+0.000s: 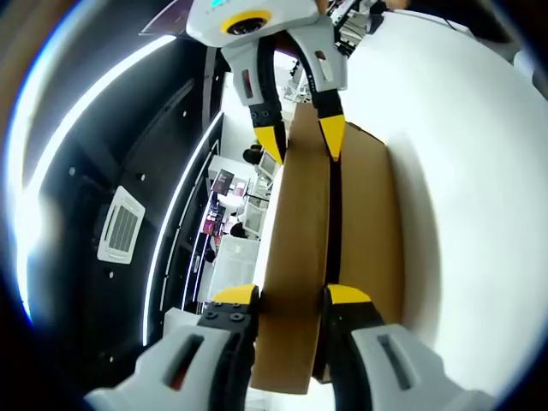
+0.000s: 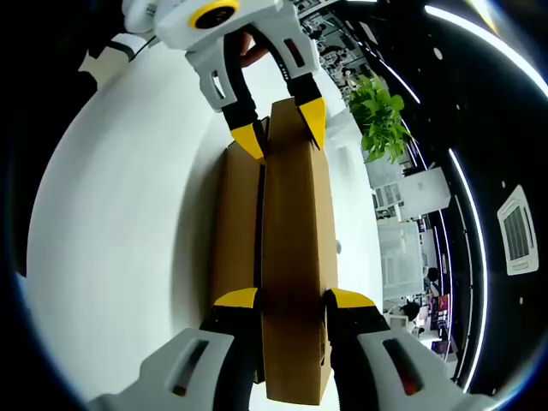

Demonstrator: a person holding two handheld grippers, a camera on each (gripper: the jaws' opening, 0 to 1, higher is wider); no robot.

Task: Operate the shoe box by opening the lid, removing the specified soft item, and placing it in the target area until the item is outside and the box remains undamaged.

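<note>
The brown cardboard shoe box (image 1: 368, 231) sits on a white round table (image 1: 462, 171); its lid (image 1: 295, 257) is raised off the box body, with a dark gap showing between the 2; in the left gripper view the left gripper (image 1: 291, 300) pinches the near end of the lid between its yellow-tipped jaws, narrowed onto the cardboard, while the right gripper (image 1: 301, 141) clamps the far end of the same lid; in the right gripper view the right gripper (image 2: 291, 301) grips its end of the lid (image 2: 295, 257), the box body (image 2: 235, 223) lies just beside it on the table (image 2: 120, 223), and the left gripper (image 2: 281, 124) holds the opposite end; a green potted plant (image 2: 381, 120) stands beyond the table edge; an air-conditioning ceiling vent (image 1: 120, 224) shows on the dark ceiling.
</note>
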